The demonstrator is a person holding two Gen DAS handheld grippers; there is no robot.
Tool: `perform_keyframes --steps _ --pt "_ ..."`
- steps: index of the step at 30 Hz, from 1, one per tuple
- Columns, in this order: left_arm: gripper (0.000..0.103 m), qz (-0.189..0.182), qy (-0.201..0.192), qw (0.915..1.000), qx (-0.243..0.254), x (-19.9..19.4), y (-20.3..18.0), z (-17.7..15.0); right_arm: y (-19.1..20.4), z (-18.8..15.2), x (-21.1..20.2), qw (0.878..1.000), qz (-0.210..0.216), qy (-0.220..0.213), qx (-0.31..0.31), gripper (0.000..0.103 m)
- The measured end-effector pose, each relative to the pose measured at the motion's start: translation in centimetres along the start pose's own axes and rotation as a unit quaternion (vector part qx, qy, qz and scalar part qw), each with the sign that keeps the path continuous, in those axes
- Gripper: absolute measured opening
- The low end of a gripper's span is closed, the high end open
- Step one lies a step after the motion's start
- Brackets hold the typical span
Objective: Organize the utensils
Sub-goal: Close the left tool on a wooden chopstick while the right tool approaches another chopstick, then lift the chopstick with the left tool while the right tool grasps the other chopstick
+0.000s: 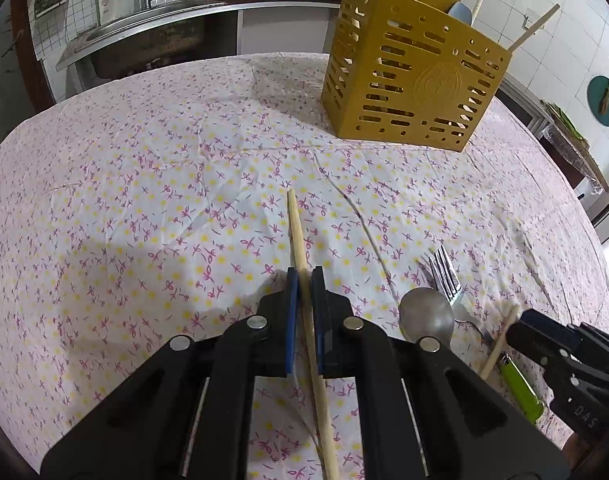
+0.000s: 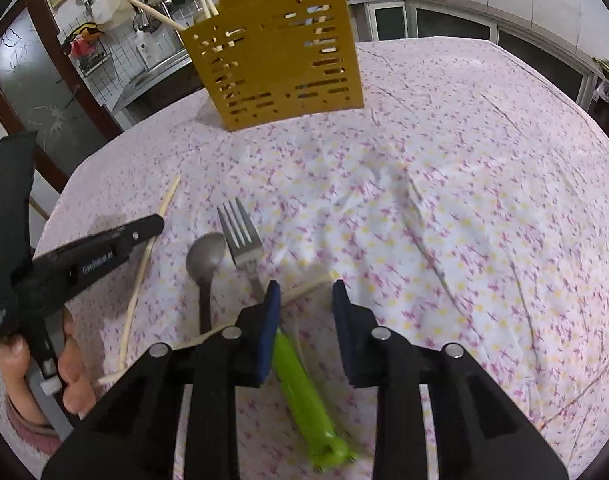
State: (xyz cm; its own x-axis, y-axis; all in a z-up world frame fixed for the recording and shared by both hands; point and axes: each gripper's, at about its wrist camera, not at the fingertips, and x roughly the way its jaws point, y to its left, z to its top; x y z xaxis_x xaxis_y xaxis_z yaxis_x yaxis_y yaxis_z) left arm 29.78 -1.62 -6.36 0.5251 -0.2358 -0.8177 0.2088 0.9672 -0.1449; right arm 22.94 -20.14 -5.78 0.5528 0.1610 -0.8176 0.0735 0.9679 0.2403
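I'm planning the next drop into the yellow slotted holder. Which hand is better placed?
Left: the left gripper is shut on a wooden chopstick; the right gripper is open, holding nothing.

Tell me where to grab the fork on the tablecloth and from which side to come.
Grip the fork by its narrow neck just below the tines, coming down from above with jaws across its width. It lies flat, tines pointing toward the yellow holder; the spoon lies close on one side, and the handle end runs under a chopstick near the green-handled tool, so that end is probably crowded.

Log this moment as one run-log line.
left gripper: shut on chopstick | right gripper: open over green tool | holder: upright
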Motion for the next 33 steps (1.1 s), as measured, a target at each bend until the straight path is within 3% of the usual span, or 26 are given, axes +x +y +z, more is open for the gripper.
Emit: perform_keyframes --steps 13,19,33 --pt "0.005 -0.016 0.007 0.9998 -0.013 0.2 0.2 0.1 0.6 3.6 3.7 0.998 0.036 0.035 0.046 0.022" --pt "0.005 -0.023 0.008 0.9995 -0.018 0.3 0.4 0.2 1.8 3.6 4.2 1.0 0.016 0.022 0.012 0.006" --pt "0.004 -0.035 0.004 0.9993 -0.011 0.3 0.2 1.2 0.5 4.4 3.1 1.0 0.023 0.013 -0.002 0.006"
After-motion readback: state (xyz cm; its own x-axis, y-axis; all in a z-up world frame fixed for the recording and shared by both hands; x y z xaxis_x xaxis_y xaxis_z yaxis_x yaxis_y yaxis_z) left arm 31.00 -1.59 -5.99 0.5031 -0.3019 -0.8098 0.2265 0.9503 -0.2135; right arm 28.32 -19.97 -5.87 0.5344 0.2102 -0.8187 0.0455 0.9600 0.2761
